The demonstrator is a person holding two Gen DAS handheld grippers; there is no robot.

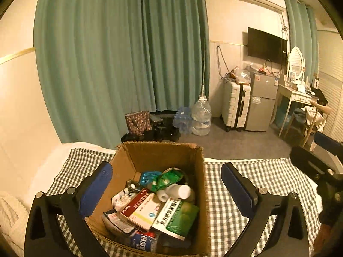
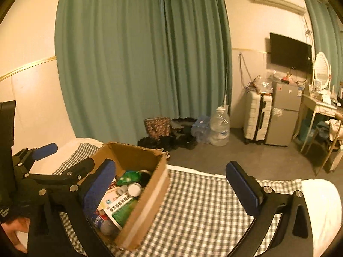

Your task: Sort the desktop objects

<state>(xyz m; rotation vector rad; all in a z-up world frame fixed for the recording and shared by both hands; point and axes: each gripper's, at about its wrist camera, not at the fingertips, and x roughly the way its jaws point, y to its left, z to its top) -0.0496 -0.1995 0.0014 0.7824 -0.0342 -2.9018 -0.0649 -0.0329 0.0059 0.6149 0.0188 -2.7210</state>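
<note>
**Both tongs wide open over a filled box**

The left tongs (image 1: 166, 189) stand wide open and grip nothing; in the left wrist view the 2 blue pads sit low in the frame, one on each side of the box (image 1: 201, 192). The box, open-topped cardboard, fills the lower centre of that view and rests on a checked cloth (image 1: 268, 184). Inside lie a green-and-white carton (image 1: 175, 217), a red-and-white carton (image 1: 139, 211) beside it, a white bottle (image 1: 179, 191) on its side, a green packet (image 1: 166, 180) and a blue blister pack (image 1: 149, 176) toward the far wall.

The right tongs (image 2: 170, 189) are also wide open and empty. In the right wrist view the box (image 2: 148, 203) lies lower left, the left pad in front of its opening and the right pad out over bare cloth (image 2: 203, 203) at lower right. The left tongs (image 2: 64, 160) show at the left edge of that view, straddling the box.

Behind, upper centre, hangs a green curtain (image 1: 120, 53); a suitcase (image 1: 234, 105) and small fridge (image 1: 262, 100) stand at right.
</note>
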